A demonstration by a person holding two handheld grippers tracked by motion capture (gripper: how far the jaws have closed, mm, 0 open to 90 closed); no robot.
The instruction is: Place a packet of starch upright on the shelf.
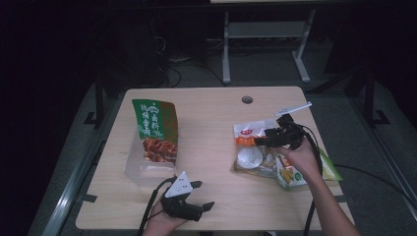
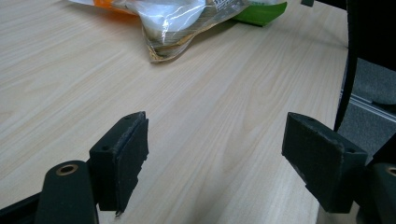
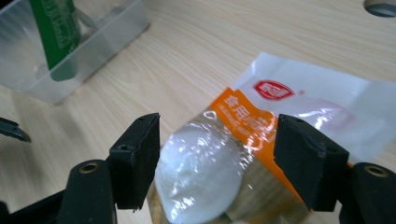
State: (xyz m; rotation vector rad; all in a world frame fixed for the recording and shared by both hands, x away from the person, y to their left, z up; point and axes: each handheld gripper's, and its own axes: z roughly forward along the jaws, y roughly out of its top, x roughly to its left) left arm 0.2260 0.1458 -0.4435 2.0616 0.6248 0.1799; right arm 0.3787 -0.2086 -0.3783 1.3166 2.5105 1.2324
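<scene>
A clear packet with a white and orange label (image 1: 250,147) lies at the table's right, on top of a corn packet (image 1: 290,176) and a green packet (image 1: 330,169). My right gripper (image 1: 260,137) hovers just over the packet with its jaws pointing left. In the right gripper view the right gripper (image 3: 219,158) is open. The white-filled packet (image 3: 205,172) lies between and under the jaws, and the pads (image 3: 137,158) stand clear of it. My left gripper (image 1: 204,195) rests open near the front edge. In the left gripper view the left gripper (image 2: 215,158) holds nothing.
A green snack bag (image 1: 155,128) stands in a clear plastic box (image 1: 134,168) at the table's left. A cable hole (image 1: 247,100) and a white strip (image 1: 294,109) sit near the far edge. Bare wood (image 1: 211,147) runs between the box and the packets.
</scene>
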